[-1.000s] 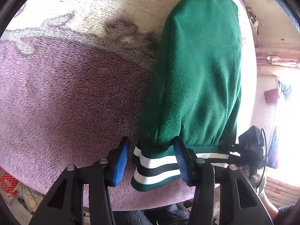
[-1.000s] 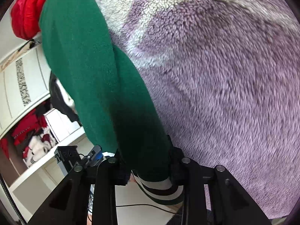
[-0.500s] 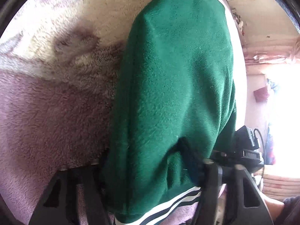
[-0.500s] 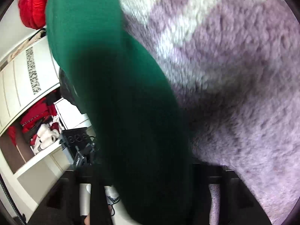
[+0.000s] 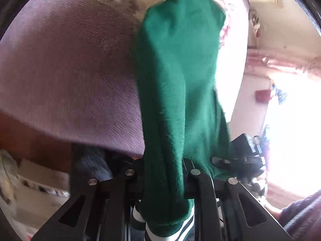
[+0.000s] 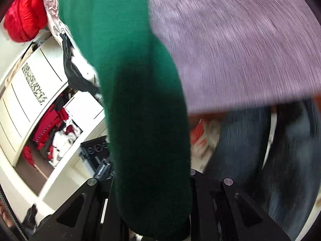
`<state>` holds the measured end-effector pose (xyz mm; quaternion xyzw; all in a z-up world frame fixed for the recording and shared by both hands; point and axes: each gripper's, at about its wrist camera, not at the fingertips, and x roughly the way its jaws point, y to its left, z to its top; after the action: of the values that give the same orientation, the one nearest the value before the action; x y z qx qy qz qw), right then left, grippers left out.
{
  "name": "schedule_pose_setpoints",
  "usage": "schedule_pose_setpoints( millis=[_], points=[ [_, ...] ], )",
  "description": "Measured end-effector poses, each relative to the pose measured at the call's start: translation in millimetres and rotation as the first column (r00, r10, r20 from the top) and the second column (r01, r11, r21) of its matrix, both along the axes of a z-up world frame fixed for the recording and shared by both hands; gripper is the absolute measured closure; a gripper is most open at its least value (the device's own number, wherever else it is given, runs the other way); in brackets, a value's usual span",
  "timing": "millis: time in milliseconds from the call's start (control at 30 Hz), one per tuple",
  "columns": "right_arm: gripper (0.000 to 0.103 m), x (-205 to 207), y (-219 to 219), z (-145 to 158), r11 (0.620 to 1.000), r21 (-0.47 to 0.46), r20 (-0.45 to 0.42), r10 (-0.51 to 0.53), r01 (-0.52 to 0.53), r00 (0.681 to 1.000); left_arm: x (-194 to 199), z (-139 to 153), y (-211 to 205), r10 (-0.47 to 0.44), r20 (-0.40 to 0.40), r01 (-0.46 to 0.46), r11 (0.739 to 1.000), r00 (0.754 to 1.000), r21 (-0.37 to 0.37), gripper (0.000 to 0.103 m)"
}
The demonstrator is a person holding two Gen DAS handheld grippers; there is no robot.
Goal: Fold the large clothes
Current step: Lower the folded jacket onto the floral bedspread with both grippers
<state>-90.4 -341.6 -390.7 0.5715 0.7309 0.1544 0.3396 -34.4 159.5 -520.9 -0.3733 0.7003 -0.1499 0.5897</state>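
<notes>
A large green fleece garment [image 5: 180, 70] with a white-and-dark striped hem [image 5: 186, 229] hangs up off a purple fleece blanket [image 5: 70, 70]. My left gripper [image 5: 163, 172] has the hem end bunched between its jaws, which are closing on the fabric. In the right wrist view the same green garment [image 6: 124, 60] runs up from my right gripper [image 6: 152, 180], whose jaws are also closing with thick cloth filling the gap. The pads of both grippers are hidden by the cloth. The far end of the garment still lies on the blanket [image 6: 240, 40].
A white cabinet [image 6: 30, 100] with red clothes on its shelves stands left of the bed, with a red bundle [image 6: 24, 20] above it. A person's jeans [image 6: 240, 150] are close at the right. The other gripper [image 5: 240, 158] shows beside a bright window [image 5: 291, 130].
Both grippers slid over the striped hem, narrowed on the fabric and rose, pulling the near end of the garment up off the blanket. The bed edge and the floor area now show.
</notes>
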Motion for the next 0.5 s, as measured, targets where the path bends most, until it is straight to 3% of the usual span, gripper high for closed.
schedule_pose_setpoints(
  millis=[100,167,267,300,367,433,500],
  points=[
    [0.086,23,-1,37,0.998,0.041,0.067,-0.042,0.040,0.997,37,39,-3,0.002,0.130,-0.002,1.000,0.992,0.003,0.086],
    [0.086,61,-32,54,0.997,0.047,0.166,-0.062,0.055,0.984,92,54,-17,0.003,0.212,-0.002,1.000,0.977,-0.004,0.086],
    [0.086,159,-50,74,0.995,0.033,0.326,-0.096,0.090,0.940,182,64,-29,-0.036,0.378,0.011,0.998,0.925,0.070,0.086],
    [0.086,194,-55,81,0.996,0.010,0.391,-0.085,0.088,0.916,211,60,-32,-0.046,0.406,0.006,0.995,0.913,0.101,0.086],
    [0.086,256,-91,76,0.991,-0.037,0.427,-0.101,0.129,0.898,263,43,-39,-0.079,0.428,0.018,0.989,0.900,0.144,0.086],
    [0.086,319,-103,66,0.987,-0.104,0.479,-0.056,0.120,0.876,312,12,-45,-0.119,0.406,0.044,0.981,0.906,0.189,0.086],
    [0.086,356,-110,39,0.983,-0.128,0.425,-0.063,0.129,0.903,353,-29,-57,-0.166,0.335,0.082,0.964,0.927,0.251,0.086]
  ],
)
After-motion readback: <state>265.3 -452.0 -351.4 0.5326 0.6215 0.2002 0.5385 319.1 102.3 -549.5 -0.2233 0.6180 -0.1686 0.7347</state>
